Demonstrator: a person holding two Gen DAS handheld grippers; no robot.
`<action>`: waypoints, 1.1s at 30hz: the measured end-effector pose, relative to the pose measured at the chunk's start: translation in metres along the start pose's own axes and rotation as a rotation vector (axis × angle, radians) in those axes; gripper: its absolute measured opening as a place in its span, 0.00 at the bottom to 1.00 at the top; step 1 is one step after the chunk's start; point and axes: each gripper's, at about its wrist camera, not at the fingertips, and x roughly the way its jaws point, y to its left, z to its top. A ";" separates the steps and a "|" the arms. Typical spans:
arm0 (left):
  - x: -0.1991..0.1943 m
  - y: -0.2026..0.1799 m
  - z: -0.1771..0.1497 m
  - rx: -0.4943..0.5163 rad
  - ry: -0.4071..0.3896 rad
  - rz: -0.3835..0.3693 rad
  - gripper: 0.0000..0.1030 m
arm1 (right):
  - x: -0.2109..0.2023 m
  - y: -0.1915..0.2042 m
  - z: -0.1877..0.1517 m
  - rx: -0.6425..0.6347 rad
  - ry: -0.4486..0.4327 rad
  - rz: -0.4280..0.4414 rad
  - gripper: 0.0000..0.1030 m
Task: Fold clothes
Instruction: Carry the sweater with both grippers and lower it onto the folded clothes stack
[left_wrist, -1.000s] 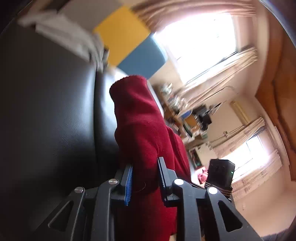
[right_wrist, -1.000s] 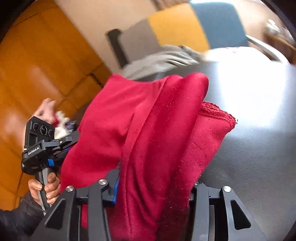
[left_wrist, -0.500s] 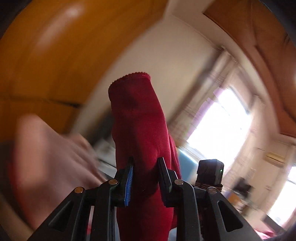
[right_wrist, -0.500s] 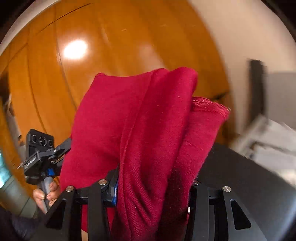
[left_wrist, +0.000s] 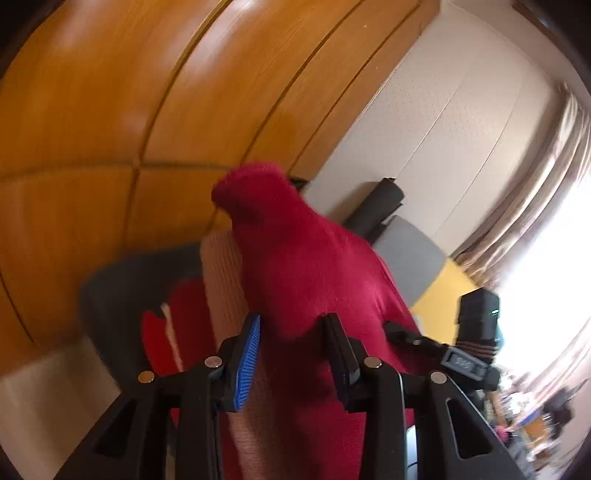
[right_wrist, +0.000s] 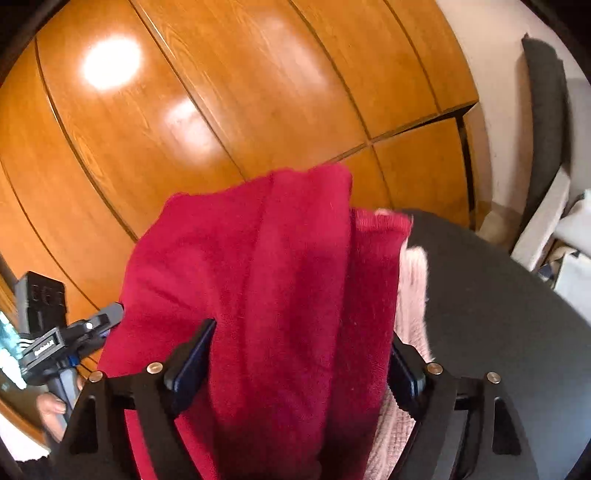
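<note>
Risk: the thick red knitted garment (right_wrist: 280, 280) could slip from my right hand-held gripper (right_wrist: 299, 354), whose jaws clamp a bulky, uneven bunch. My left hand-held gripper (left_wrist: 291, 332) pinches a narrower part. The garment hangs bunched in several layers above the dark seat (right_wrist: 498, 314), near a pale pink cloth (right_wrist: 412, 295).

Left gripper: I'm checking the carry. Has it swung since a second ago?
Yes. The left gripper, shut on the red garment, turned from the black couch toward the wooden panels.
</note>
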 end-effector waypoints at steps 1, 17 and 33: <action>-0.008 -0.011 -0.001 0.005 -0.026 0.028 0.35 | -0.006 0.005 0.002 -0.010 -0.013 -0.018 0.82; 0.048 -0.066 0.014 0.241 0.037 0.182 0.40 | -0.011 0.109 -0.051 -0.343 0.014 -0.111 0.81; -0.026 -0.103 -0.005 0.269 -0.162 0.516 0.56 | -0.105 0.174 -0.076 -0.348 -0.243 -0.242 0.89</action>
